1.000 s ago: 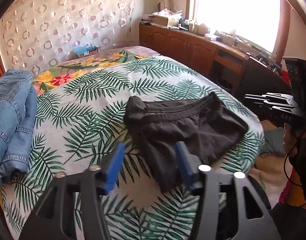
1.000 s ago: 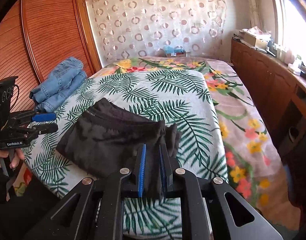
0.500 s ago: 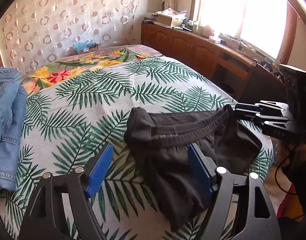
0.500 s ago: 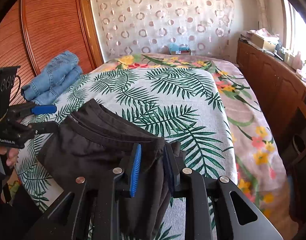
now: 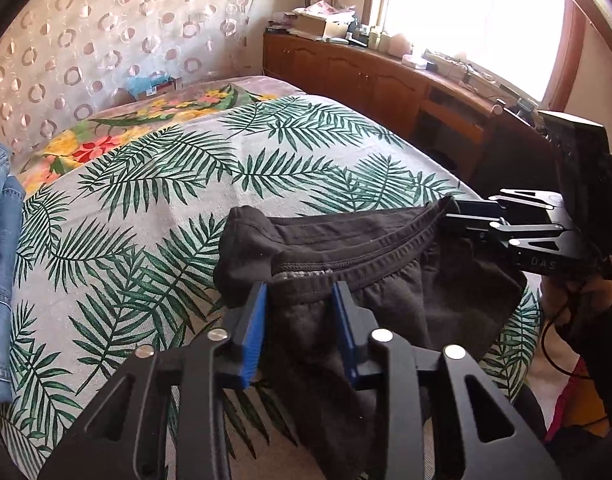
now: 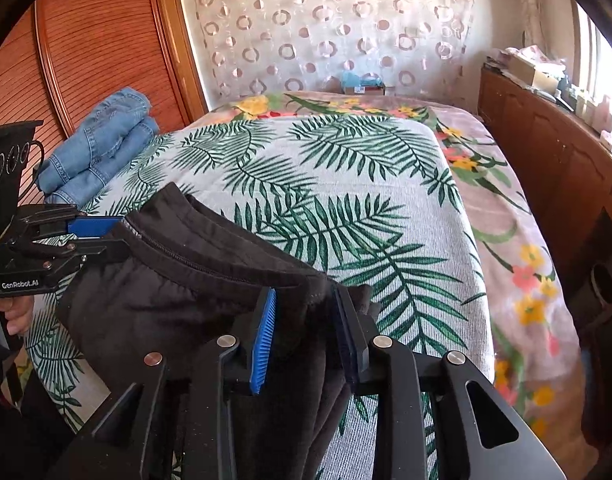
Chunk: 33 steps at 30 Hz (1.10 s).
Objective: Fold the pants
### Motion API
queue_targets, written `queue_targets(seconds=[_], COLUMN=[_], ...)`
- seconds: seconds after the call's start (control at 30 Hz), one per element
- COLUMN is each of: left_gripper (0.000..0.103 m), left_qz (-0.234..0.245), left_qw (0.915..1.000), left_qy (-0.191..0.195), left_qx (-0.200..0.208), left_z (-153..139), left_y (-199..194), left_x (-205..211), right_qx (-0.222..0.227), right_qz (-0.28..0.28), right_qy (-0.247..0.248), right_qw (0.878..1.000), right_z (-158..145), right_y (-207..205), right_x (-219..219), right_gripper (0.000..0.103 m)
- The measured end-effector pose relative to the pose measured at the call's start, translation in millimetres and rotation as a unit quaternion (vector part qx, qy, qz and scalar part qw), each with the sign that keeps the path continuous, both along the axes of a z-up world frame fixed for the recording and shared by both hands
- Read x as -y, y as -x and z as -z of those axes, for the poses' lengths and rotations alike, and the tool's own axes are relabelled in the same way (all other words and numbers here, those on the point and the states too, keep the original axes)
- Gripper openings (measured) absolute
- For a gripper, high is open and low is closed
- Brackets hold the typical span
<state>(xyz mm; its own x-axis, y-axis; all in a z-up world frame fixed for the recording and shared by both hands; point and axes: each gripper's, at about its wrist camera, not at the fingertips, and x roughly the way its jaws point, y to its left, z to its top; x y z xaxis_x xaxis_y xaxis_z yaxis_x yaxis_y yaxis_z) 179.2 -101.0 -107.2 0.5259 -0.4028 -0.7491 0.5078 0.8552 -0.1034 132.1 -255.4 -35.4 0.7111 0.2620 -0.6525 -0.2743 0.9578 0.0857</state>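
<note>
The black pants [image 5: 390,280] are lifted by the waistband above the near edge of the palm-leaf bedspread [image 5: 209,184]. My left gripper [image 5: 301,292] is shut on one end of the waistband, with bunched cloth between its blue pads. My right gripper [image 6: 306,300] is shut on the other end; it also shows in the left wrist view [image 5: 460,216]. In the right wrist view the pants [image 6: 173,288] stretch between both grippers and hang down, and the left gripper [image 6: 105,236] shows at the left. The legs are hidden below.
Folded blue jeans [image 6: 101,148] lie on the bed's far left side by a wooden wardrobe [image 6: 85,52]. A wooden sideboard [image 5: 362,76] with clutter runs under the window on the right. A small box [image 6: 362,84] sits at the head of the bed.
My left gripper closed on the waistband after being open. Both grippers lifted the pants off the bed and pulled the waistband taut between them.
</note>
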Motion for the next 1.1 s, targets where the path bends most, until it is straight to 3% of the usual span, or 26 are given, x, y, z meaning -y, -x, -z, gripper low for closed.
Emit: queue_targets(seconds=[0.17,0.2,0.23,0.4,0.5,0.63,0.9,1.1], left_gripper=[0.014,0.012,0.011,0.01,0.01,0.01,0.01,0.014], left_qz=[0.009,0.008,0.01,0.011,0.009,0.006,-0.006,-0.016], left_qw=[0.9998,0.9997,0.9996,0.9985,0.9986,0.9993,0.9997,0.9995], left_qy=[0.02,0.023,0.026,0.042,0.031,0.015,-0.024,-0.029], left_qx=[-0.002,0.003,0.007,0.032,0.041,0.033,0.007,0.002], left_z=[-5.1,-9.1,-12.4,-34.0,-39.0,-31.3,-2.2,-2.0], left_y=[-0.6,0.1,1.3,3.8,-2.9,-16.5,-29.9,-28.5], left_x=[-3.6,-4.3,-4.5,-3.6,0.1,1.4,7.7,6.6], right_qx=[0.01,0.015,0.023,0.055,0.058,0.059,0.01,0.008], right_qz=[-0.019,-0.027,-0.027,-0.01,-0.005,0.006,0.02,0.024], right_qy=[0.001,0.004,0.006,-0.001,0.0,0.012,0.047,0.021], right_qw=[1.0,1.0,0.999,0.998,0.998,0.998,0.999,0.999], right_z=[-5.5,-6.9,-8.5,-21.1,-23.6,-22.3,-2.2,-10.3], right_y=[4.0,5.7,7.5,15.7,14.4,12.4,-9.9,-9.1], right_x=[-2.2,-3.6,-4.1,-0.2,0.0,-3.9,-21.7,-13.7], right_gripper=[0.028,0.007,0.006,0.006,0.006,0.006,0.006,0.007])
